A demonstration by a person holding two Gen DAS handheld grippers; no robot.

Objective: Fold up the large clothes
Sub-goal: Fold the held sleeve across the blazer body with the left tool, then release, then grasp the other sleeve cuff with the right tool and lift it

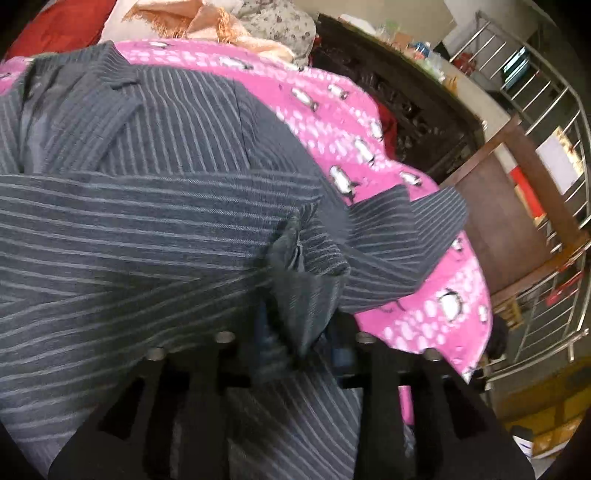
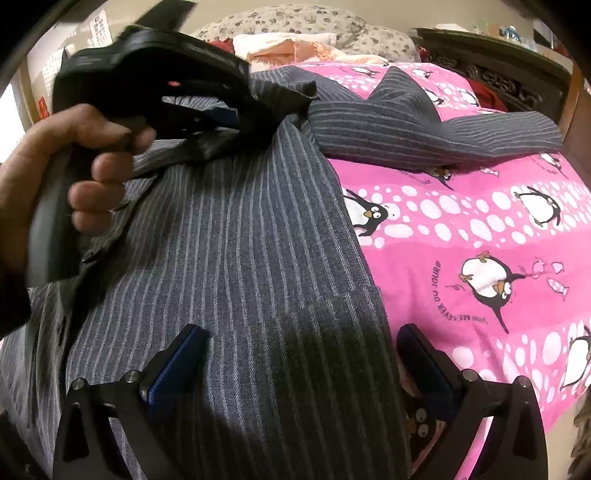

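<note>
While the left gripper (image 1: 301,328) is clamped tight on a bunched pinch of the pinstriped jacket (image 1: 147,229), held in the left hand (image 2: 74,173), the fold looks barely underway. Most of the jacket lies spread on the pink penguin bedspread (image 2: 461,229), lapel side showing up near the pillows (image 2: 295,22), and one sleeve (image 2: 424,122) trails out to the right, unfolded. Further right, the right gripper (image 2: 303,365) hovers over the lower body of the jacket with its blue pads (image 2: 177,358) wide apart, holding nothing. My guess: sleeves and the body folds are all left to do.
</note>
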